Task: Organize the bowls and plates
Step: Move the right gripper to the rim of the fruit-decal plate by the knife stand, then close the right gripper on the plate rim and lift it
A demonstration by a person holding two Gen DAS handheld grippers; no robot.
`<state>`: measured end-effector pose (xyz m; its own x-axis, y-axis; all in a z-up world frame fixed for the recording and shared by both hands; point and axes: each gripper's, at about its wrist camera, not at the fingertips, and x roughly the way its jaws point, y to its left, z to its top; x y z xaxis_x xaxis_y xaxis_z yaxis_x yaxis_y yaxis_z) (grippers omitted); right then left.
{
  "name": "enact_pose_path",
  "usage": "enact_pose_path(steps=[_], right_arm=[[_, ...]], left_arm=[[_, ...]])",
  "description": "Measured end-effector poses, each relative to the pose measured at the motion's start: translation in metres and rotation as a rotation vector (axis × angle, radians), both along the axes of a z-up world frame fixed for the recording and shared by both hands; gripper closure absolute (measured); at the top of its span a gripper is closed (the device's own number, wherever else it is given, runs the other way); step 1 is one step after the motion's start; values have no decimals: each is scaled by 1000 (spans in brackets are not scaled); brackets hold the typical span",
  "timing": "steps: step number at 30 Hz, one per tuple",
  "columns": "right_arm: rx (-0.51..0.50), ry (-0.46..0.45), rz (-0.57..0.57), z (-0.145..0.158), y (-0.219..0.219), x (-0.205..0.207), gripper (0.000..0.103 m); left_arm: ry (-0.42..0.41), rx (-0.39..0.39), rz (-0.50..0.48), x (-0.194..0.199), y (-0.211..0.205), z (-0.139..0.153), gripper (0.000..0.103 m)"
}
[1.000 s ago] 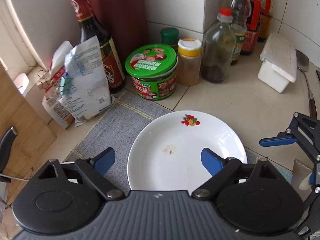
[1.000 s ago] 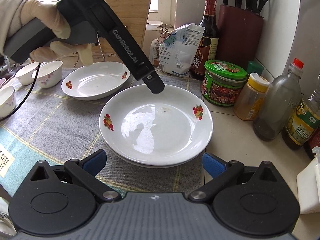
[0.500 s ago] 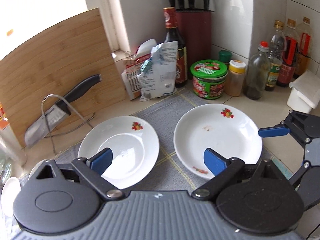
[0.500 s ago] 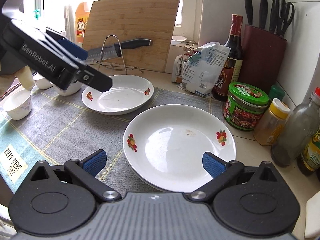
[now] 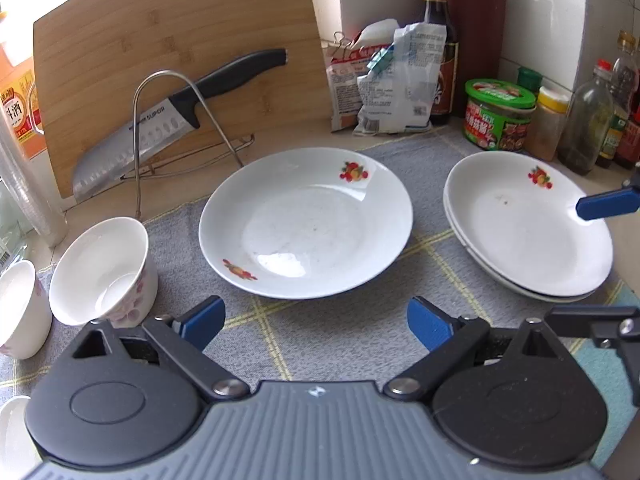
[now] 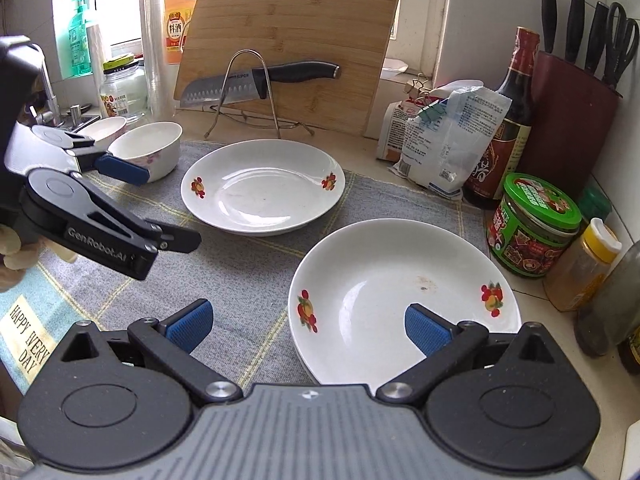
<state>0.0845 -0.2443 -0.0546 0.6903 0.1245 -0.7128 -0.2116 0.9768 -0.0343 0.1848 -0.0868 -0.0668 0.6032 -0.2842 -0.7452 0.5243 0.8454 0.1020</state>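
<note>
A single white plate [image 5: 306,222] with fruit prints lies on the grey mat; it also shows in the right wrist view [image 6: 262,186]. To its right sits a stack of two like plates [image 5: 524,220], seen in the right wrist view too [image 6: 396,296]. White bowls [image 5: 106,270] stand at the left, with another bowl [image 5: 18,308] beside them. My left gripper [image 5: 316,322] is open and empty, just short of the single plate. My right gripper [image 6: 308,326] is open and empty, its right finger over the stack's near rim.
A bamboo cutting board [image 5: 180,60] and a knife on a wire stand [image 5: 172,108] are at the back. Snack bags [image 5: 388,88], a green-lidded jar [image 5: 498,120], sauce bottles [image 6: 508,120] and a knife block [image 6: 568,120] line the wall on the right.
My left gripper has swung left from over the stack to face the single plate, bringing the bowls into view. My right gripper has drawn back a little from the stack.
</note>
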Motion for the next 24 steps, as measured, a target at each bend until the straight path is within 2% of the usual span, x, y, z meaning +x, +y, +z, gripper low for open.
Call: enact_pose_path(steps=[11, 16, 24], right_arm=[[-6, 65, 38, 1, 16, 45, 0], [-12, 81, 64, 2, 18, 69, 0], [-22, 104, 147, 3, 25, 115, 0]], left_arm=[[80, -37, 4, 32, 16, -43, 6], [96, -71, 0, 40, 20, -46, 1], [69, -74, -65, 50, 15, -49, 0]])
